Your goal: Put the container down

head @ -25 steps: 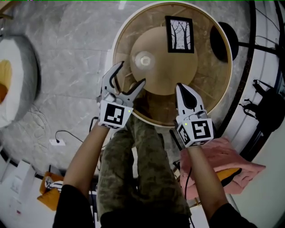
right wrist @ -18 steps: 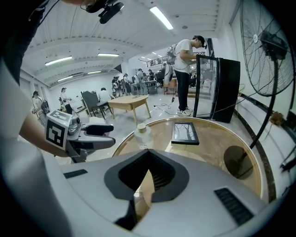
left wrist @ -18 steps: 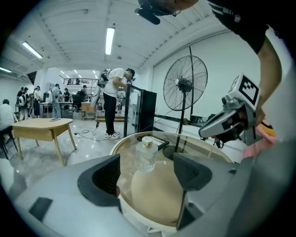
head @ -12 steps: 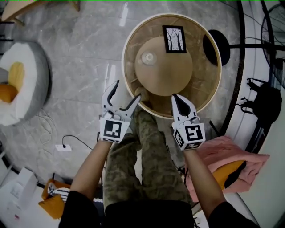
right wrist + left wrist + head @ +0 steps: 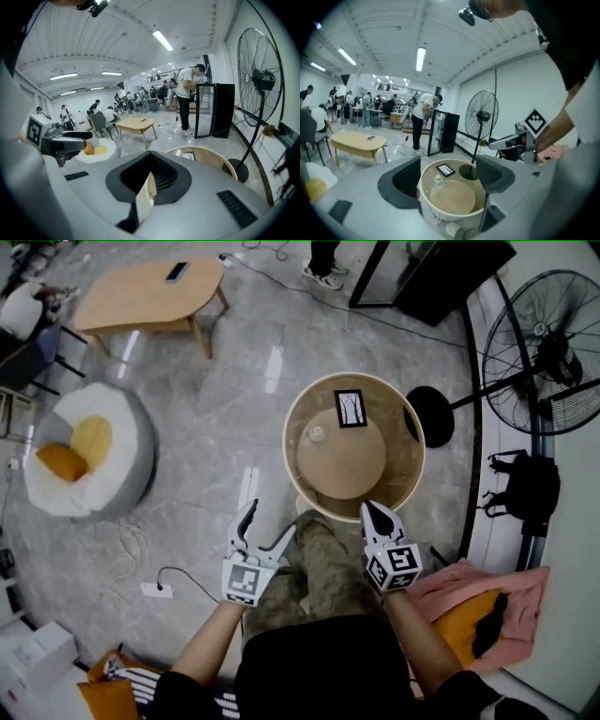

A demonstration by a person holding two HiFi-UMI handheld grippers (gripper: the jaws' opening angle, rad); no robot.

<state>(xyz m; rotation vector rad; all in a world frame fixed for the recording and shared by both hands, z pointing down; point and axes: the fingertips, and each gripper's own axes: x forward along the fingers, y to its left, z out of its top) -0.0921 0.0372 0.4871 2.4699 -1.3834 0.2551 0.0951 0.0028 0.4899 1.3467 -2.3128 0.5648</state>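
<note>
A small clear container (image 5: 317, 434) stands on the round white-rimmed table (image 5: 291, 460), beside a tan dome and a framed picture (image 5: 351, 409). Neither gripper touches it. My left gripper (image 5: 265, 526) is open and empty, held near my legs just short of the table's near rim. My right gripper (image 5: 373, 513) is shut with nothing in it, also just short of the rim. In the left gripper view the container (image 5: 436, 179) shows on the table (image 5: 423, 197) between the spread jaws (image 5: 450, 177). The right gripper view shows the table's rim (image 5: 211, 152) beyond its closed jaws (image 5: 151, 176).
A white beanbag (image 5: 89, 465) with orange cushions lies at the left, a wooden coffee table (image 5: 150, 296) behind it. A standing fan (image 5: 548, 352) and its base (image 5: 429, 416) are at the right. Pink cloth (image 5: 469, 596) and a floor cable (image 5: 155, 589) lie near me.
Both grippers have drawn back from the table toward my body, and my head has risen, so the table looks smaller and farther. The left stays open, the right stays shut.
</note>
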